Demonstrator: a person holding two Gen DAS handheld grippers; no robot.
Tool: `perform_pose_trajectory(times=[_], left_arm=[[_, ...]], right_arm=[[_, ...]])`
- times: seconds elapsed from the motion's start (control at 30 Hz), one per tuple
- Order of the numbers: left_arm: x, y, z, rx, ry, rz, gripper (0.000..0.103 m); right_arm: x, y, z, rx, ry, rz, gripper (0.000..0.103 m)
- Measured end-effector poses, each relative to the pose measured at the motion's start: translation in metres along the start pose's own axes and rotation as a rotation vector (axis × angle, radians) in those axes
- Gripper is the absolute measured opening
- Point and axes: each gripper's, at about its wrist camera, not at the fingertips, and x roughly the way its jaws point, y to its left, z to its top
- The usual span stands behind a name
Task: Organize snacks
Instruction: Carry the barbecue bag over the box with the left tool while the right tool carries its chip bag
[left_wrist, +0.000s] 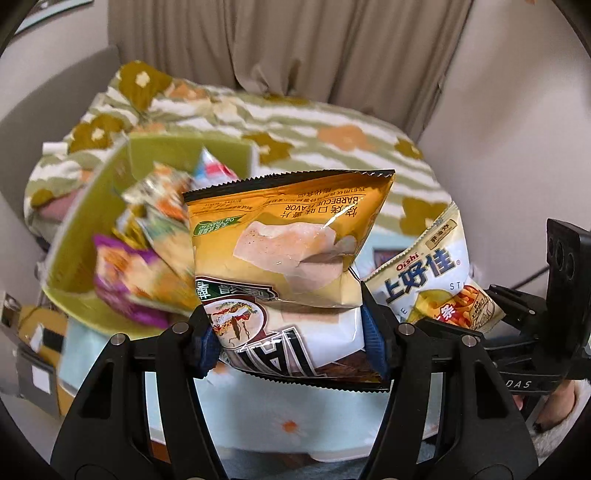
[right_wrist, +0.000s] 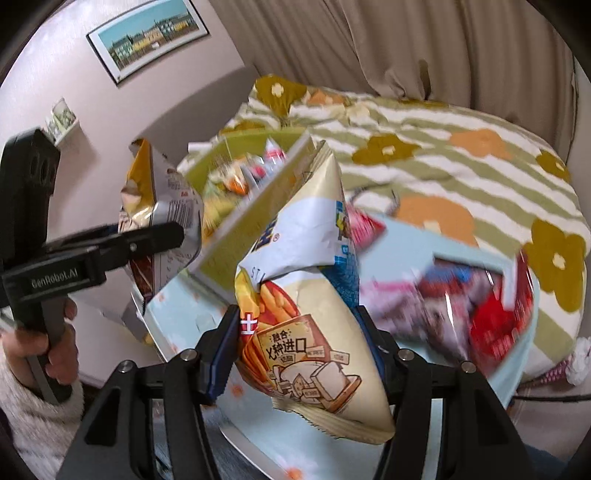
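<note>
With the green bin (left_wrist: 92, 206) already part-filled, both grippers carry snacks.
Left gripper (left_wrist: 291, 343) clamps a barbecue chip bag (left_wrist: 284, 236); right gripper (right_wrist: 299, 354) pinches a cream snack bag (right_wrist: 314, 295); more packets (right_wrist: 480, 306) wait.

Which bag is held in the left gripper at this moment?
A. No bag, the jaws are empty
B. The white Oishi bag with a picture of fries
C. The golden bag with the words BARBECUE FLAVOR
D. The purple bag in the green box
C: in the left wrist view the left gripper pinches the golden barbecue bag between its blue pads, while the Oishi bag is in the right gripper.
</note>
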Motion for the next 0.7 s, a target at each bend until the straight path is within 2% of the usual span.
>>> perform_pose_trajectory(times=[0.17,0.37,0.53,0.7], left_arm=[[-0.010,0.058,0.041,-0.004,-0.035,0.011,0.062],[0.000,0.121,0.076,0.009,-0.016,0.020,0.062],[0.031,0.165,0.096,0.046,0.050,0.012,0.062],[0.066,0.188,0.100,0.092,0.141,-0.015,0.062]], right_arm=[[0.020,0.038,0.049,0.043,-0.071,-0.004,0.055],[0.058,0.074,0.097,0.091,-0.114,-0.020,0.055],[0.090,0.095,0.125,0.150,-0.131,-0.041,0.055],[0.117,0.109,0.135,0.216,-0.135,-0.079,0.055]])
